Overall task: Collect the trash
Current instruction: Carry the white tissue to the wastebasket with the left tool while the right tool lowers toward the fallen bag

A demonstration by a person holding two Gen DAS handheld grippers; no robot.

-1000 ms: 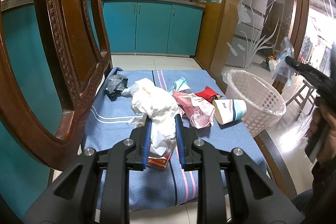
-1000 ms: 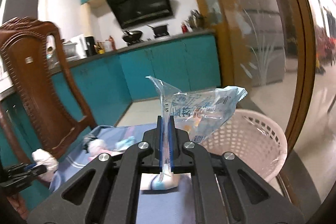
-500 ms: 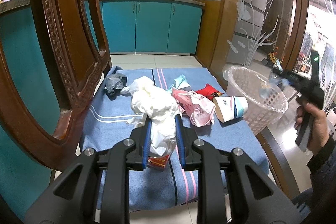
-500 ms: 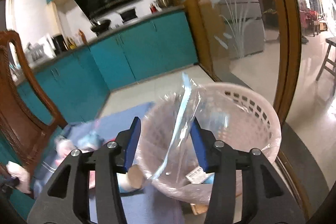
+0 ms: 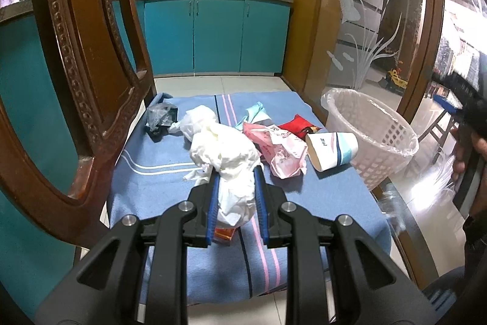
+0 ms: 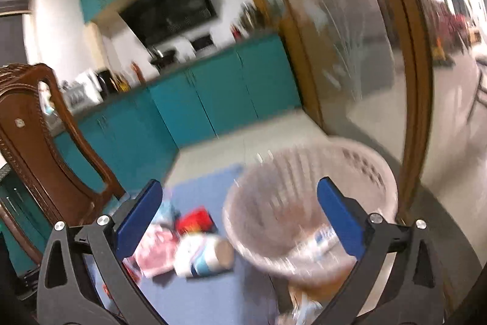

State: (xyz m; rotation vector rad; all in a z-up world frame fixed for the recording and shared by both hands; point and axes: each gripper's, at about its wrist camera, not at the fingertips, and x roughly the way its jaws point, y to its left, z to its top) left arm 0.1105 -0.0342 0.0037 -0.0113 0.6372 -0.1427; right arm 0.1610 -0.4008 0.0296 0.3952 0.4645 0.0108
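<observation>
My left gripper (image 5: 235,172) is shut on a crumpled white tissue wad (image 5: 226,156) above the blue cloth (image 5: 319,203). Beyond it lie a pink wrapper (image 5: 281,148), a paper cup (image 5: 331,151) on its side, a red packet (image 5: 299,125) and a grey bag (image 5: 159,116). A white lined basket (image 5: 371,136) stands at the right. My right gripper (image 6: 240,206) is wide open and empty above the basket (image 6: 310,209); a clear wrapper (image 6: 324,235) lies inside. The right gripper also shows at the left wrist view's right edge (image 5: 456,95).
A carved wooden chair back (image 5: 70,75) stands close on the left. A wood-framed glass panel (image 5: 374,20) rises behind the basket. Teal kitchen cabinets (image 5: 216,35) line the far wall. The cloth's front edge (image 5: 243,291) drops to the tiled floor.
My right gripper opened wide and the clear wrapper dropped into the basket. The right gripper then lifted and tilted back. My left gripper held the tissue almost still.
</observation>
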